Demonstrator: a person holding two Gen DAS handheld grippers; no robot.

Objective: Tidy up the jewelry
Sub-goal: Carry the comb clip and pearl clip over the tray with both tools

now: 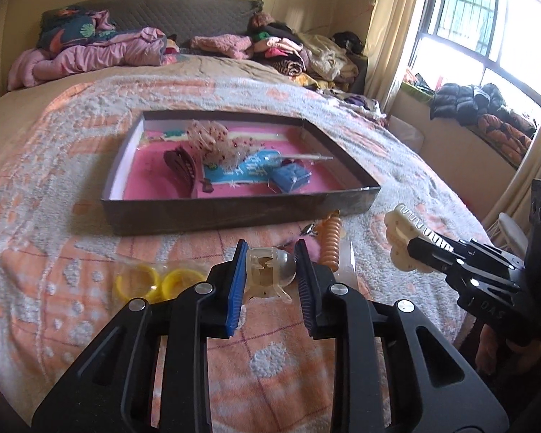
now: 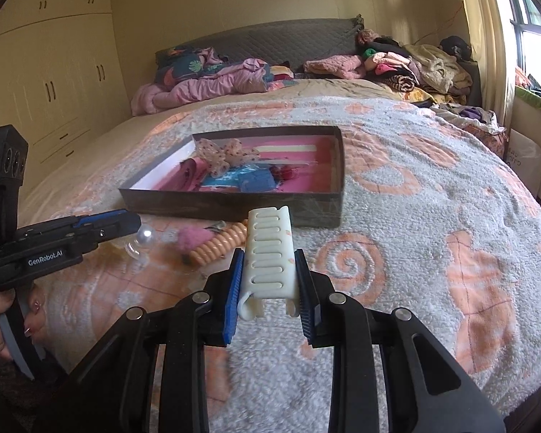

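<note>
Above a patterned bedspread, the left gripper pinches a clear hair claw; the right gripper clamps a cream hair claw; the open box of accessories lies just beyond both.

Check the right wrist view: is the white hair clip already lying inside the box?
No, the white hair clip sits clamped in the right gripper, short of the box.

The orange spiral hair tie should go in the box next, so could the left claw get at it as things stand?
Probably not yet: the left claw is shut on a clear hair clip. The orange spiral hair tie lies uncovered just beyond it.
</note>
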